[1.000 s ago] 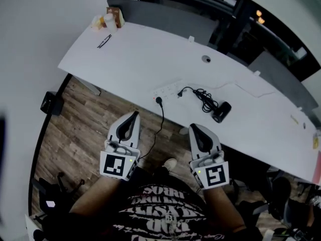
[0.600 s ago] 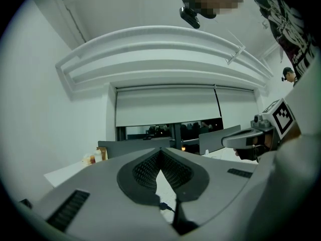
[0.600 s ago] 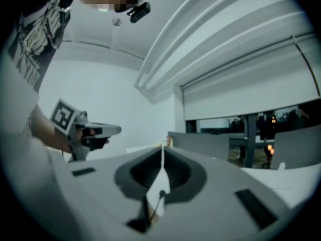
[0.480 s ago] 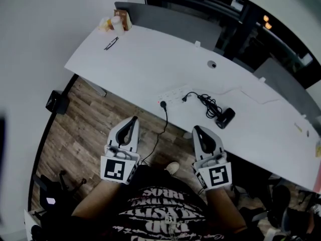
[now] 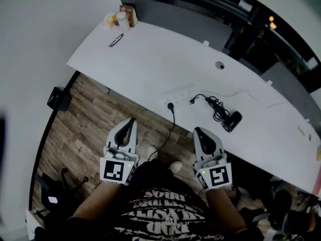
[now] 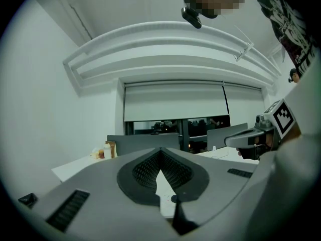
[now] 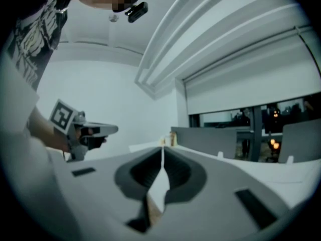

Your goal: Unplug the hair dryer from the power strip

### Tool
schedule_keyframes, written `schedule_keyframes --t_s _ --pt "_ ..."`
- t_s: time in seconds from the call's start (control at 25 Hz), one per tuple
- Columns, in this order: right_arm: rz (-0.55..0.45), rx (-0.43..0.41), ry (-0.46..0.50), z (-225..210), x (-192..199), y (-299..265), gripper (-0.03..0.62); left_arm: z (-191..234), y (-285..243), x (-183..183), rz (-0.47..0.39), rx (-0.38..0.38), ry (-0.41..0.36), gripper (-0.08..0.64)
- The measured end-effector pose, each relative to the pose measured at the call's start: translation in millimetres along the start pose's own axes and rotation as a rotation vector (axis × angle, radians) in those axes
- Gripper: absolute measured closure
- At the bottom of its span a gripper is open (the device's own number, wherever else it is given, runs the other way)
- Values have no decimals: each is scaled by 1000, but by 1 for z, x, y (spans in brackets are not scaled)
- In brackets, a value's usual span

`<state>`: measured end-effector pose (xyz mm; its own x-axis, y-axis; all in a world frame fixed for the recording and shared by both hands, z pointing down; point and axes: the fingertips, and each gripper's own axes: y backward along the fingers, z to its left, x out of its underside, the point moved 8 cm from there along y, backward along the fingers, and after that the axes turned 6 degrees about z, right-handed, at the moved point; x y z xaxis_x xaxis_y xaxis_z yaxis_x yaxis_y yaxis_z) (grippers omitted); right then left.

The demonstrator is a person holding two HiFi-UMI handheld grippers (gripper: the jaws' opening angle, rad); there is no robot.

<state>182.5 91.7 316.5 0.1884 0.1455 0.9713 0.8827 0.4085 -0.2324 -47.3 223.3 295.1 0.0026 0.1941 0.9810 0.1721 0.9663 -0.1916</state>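
Both grippers are held side by side above the wood floor [image 5: 85, 119], in front of the person's tummy, tips pointing at the white table [image 5: 150, 59]. L gripper [image 5: 132, 120]: jaws shut tight together, nothing in them. R gripper [image 5: 197, 131]: jaws shut too, also nothing inside. Neither one touches the table or anything on it. The power strip [image 5: 181, 96] lies near the table's front edge, ahead of the grippers & about between them, a bit nearer the R one. The hair dryer [image 5: 231, 121] is black and lies on the table ahead of the R gripper, a little to its right, just past the strip. Its cord [image 5: 216, 108] is bunched up next to it and runs to a plug [image 5: 192, 101] stuck in the strip's end, so it's not pulled out yet. Another black plug [image 5: 170, 106] sits at the strip's near side; its wire hangs off the edge & drops down between the 2 grippers. Far ahead of the L gripper, at the table's back corner, stand some small bottles [image 5: 120, 18].
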Motion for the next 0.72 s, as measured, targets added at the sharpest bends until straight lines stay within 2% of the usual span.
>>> schedule_keyframes --t_s 0.16,0.44,0.6,0.72 --pt "12 32 -6 4 -7 -12 557 13 -20 -3 -16 56 3 535" --pt "44 115 14 2 -19 -31 557 29 -59 -8 -43 146 52 535" --pt "48 150 41 3 -28 -41 558 44 -77 -13 -73 187 32 535" --pt "52 176 55 6 -33 -49 557 50 -89 -18 -86 219 65 535"
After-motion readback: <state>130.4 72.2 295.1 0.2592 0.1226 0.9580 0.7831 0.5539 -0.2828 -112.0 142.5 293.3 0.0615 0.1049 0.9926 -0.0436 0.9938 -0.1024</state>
